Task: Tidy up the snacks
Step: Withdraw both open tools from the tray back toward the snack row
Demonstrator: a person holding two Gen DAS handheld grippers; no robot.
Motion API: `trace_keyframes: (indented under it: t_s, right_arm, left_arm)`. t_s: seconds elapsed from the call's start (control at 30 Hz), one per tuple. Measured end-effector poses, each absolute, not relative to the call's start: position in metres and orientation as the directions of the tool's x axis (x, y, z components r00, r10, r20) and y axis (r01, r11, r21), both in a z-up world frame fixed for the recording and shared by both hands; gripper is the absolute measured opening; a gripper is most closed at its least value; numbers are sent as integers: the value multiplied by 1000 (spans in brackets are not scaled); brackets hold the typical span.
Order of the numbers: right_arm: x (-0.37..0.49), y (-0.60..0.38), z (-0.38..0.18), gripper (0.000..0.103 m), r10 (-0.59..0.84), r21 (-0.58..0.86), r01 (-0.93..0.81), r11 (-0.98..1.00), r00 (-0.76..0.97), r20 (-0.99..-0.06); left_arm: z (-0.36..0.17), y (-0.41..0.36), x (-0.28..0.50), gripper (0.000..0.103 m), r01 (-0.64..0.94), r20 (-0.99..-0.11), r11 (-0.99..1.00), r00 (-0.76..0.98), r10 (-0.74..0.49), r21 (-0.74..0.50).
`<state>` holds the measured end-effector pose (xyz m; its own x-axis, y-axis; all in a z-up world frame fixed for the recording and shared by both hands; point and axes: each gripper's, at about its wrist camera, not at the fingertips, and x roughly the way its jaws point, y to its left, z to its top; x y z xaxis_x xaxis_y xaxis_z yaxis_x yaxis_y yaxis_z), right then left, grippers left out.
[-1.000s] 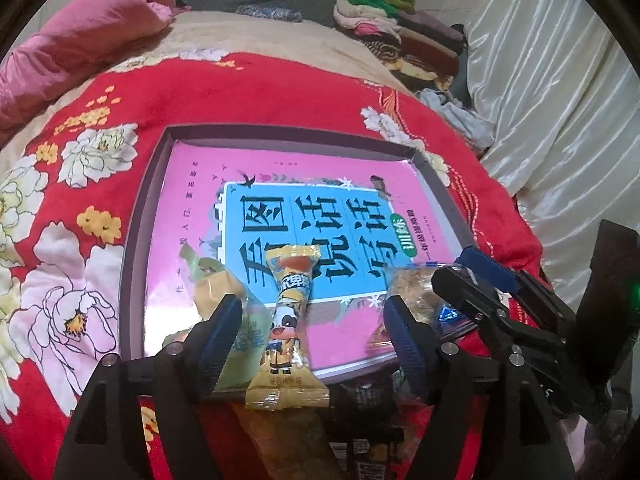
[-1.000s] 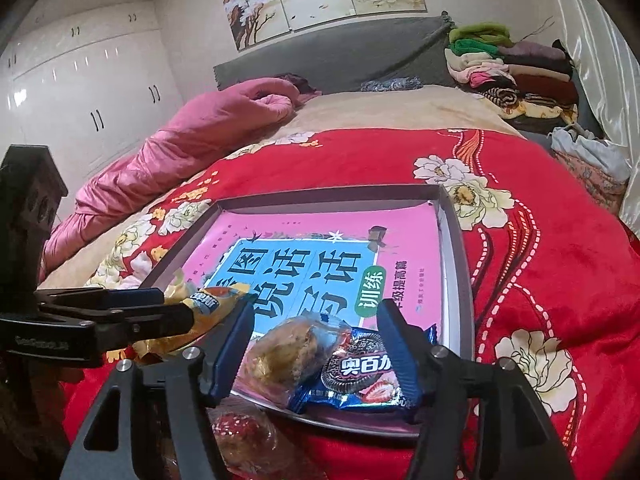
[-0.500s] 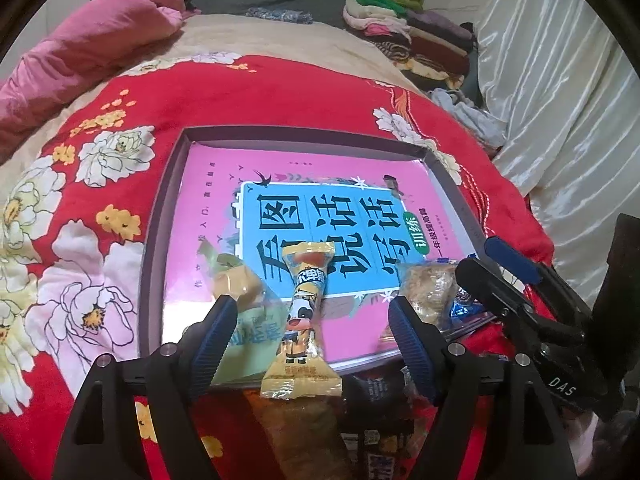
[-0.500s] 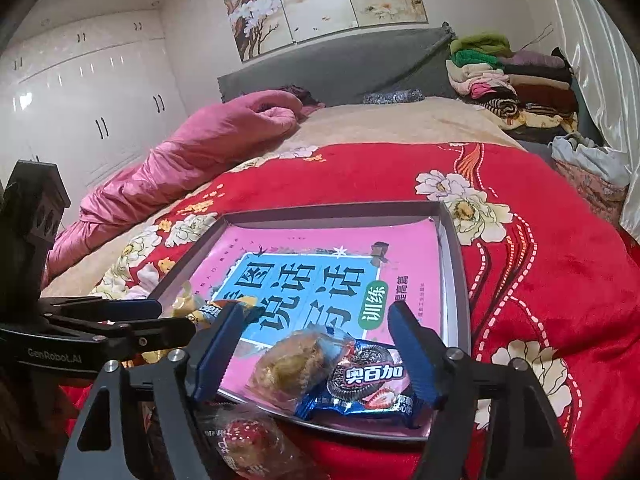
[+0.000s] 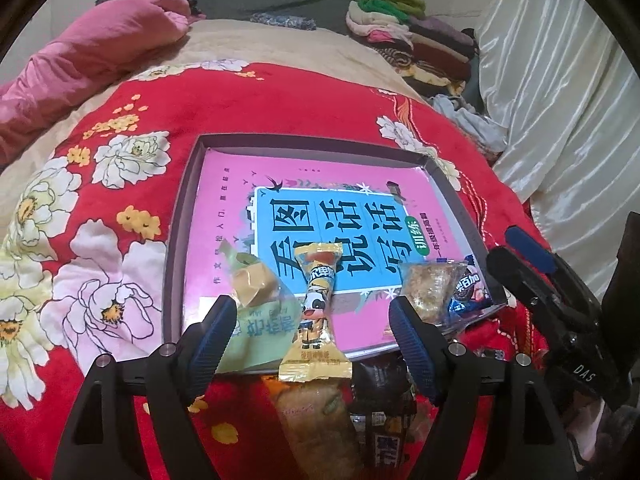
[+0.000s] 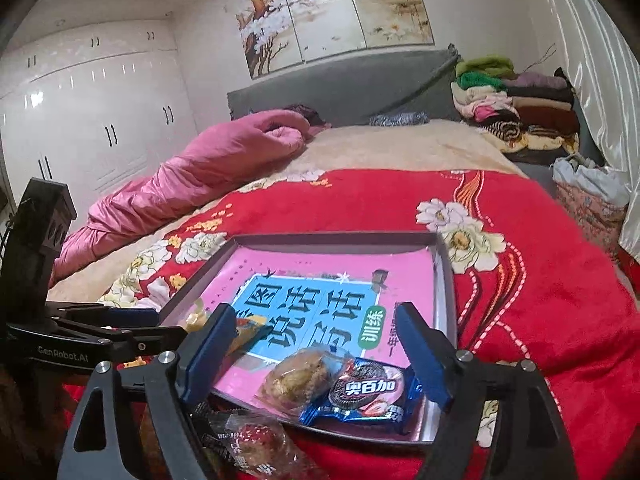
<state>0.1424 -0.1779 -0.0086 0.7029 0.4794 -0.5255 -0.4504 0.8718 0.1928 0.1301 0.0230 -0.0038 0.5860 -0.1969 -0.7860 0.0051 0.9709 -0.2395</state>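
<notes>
A shallow grey tray (image 5: 188,196) (image 6: 446,276) with a pink book in it lies on the red bedspread. At its near edge lie a green-wrapped snack (image 5: 256,300), a yellow cow-print candy (image 5: 316,312), a clear-wrapped pastry (image 5: 428,292) (image 6: 298,376) and a blue cookie pack (image 5: 466,290) (image 6: 366,392). More snacks (image 5: 344,412) (image 6: 248,440) lie on the blanket in front of the tray. My left gripper (image 5: 310,328) is open and empty above the candy. My right gripper (image 6: 314,338) is open and empty above the pastry and cookie pack.
The red floral blanket (image 5: 100,200) covers the bed. A pink quilt (image 6: 192,176) lies at the back left. Folded clothes (image 6: 516,104) are stacked at the back right. White curtains (image 5: 560,92) hang to the right.
Both grippers have drawn back and up from the tray. The snacks have stayed where they were. Both grippers stay open.
</notes>
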Motion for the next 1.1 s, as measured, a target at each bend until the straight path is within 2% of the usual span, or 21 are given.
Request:
trace_keyframes:
  t_s: [0.6,1.1]
  right_arm:
    - [137,-192,2,89,470,197,-432,880,736,-488]
    - [125,-198,6,90,467,183,-435,882,745,-477]
  left_arm:
    - [5,34,114,80,-11,-791,977,588,-167,-214]
    - [-5,35,97,80,-25,-815,979,559,-152,-200]
